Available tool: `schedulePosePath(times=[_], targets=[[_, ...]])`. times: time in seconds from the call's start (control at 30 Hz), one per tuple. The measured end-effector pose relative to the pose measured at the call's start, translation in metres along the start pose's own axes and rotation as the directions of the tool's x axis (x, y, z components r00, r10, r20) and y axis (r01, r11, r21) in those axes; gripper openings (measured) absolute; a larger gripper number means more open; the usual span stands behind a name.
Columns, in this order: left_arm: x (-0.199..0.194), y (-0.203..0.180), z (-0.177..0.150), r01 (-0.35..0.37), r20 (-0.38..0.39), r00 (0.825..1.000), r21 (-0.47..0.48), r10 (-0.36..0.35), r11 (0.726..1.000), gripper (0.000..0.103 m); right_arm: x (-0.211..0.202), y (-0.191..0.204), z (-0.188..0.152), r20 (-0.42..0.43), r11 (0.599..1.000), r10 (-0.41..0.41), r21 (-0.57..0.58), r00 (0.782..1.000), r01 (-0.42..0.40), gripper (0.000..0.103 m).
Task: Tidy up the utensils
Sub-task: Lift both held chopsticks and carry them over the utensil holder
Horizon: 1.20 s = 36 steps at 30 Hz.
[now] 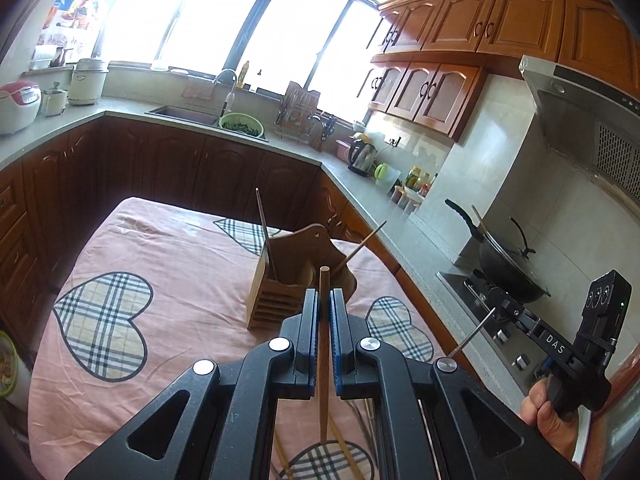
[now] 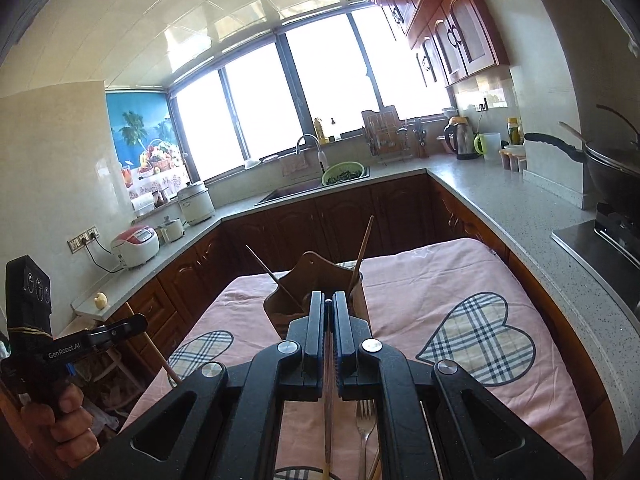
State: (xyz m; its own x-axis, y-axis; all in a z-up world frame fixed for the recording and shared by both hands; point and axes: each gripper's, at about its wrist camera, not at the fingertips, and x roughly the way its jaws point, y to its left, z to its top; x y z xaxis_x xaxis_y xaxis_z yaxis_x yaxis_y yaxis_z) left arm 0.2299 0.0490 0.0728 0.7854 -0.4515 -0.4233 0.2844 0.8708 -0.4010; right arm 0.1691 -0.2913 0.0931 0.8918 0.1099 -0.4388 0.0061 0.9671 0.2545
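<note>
A wooden utensil holder point(image 1: 280, 280) stands on the pink heart-patterned cloth point(image 1: 160, 272), with two chopsticks leaning in it. It also shows in the right wrist view point(image 2: 320, 284). My left gripper point(image 1: 324, 300) is shut on a wooden chopstick point(image 1: 323, 360), held above the cloth just short of the holder. My right gripper point(image 2: 328, 312) is shut on a thin metal chopstick point(image 2: 328, 420), also close to the holder. It shows in the left wrist view point(image 1: 494, 309) too. A fork point(image 2: 364, 428) and more chopsticks point(image 1: 344, 448) lie on the cloth below the grippers.
A grey counter point(image 1: 380, 208) runs behind and to the right of the table. It carries a kettle point(image 1: 362, 156), jars, a sink with a green basin point(image 1: 242, 125) and rice cookers point(image 1: 18, 106). A wok point(image 1: 508, 264) sits on the stove at right.
</note>
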Motion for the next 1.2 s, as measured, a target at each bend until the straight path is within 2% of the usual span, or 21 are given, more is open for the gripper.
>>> schedulePosePath(times=[0.3,0.53,0.7,1.0,1.2], targets=[[0.007,0.004,0.024,0.001,0.114,0.993,0.014,-0.003,1.0,0.004,0.015,0.003,0.035,0.082,1.0,0.024,-0.001,0.996,-0.024,0.003],[0.023,0.015,0.04,0.0,0.189,0.982,0.011,-0.003,1.0,0.004,0.027,0.005,0.063,0.179,0.999,0.033,0.005,0.983,-0.035,0.003],[0.041,0.023,0.048,-0.018,0.241,0.97,0.011,0.015,1.0,0.004,0.048,-0.002,0.079,0.213,0.999,0.037,0.027,0.976,-0.044,0.003],[0.102,0.044,0.052,-0.064,0.299,0.951,-0.047,0.075,0.997,0.004,0.096,-0.024,0.09,0.252,0.995,0.008,0.093,0.968,-0.033,0.003],[0.155,0.059,0.037,-0.066,0.272,0.957,-0.129,0.099,0.99,0.004,0.132,-0.041,0.069,0.211,0.989,-0.009,0.145,0.978,-0.022,0.004]])
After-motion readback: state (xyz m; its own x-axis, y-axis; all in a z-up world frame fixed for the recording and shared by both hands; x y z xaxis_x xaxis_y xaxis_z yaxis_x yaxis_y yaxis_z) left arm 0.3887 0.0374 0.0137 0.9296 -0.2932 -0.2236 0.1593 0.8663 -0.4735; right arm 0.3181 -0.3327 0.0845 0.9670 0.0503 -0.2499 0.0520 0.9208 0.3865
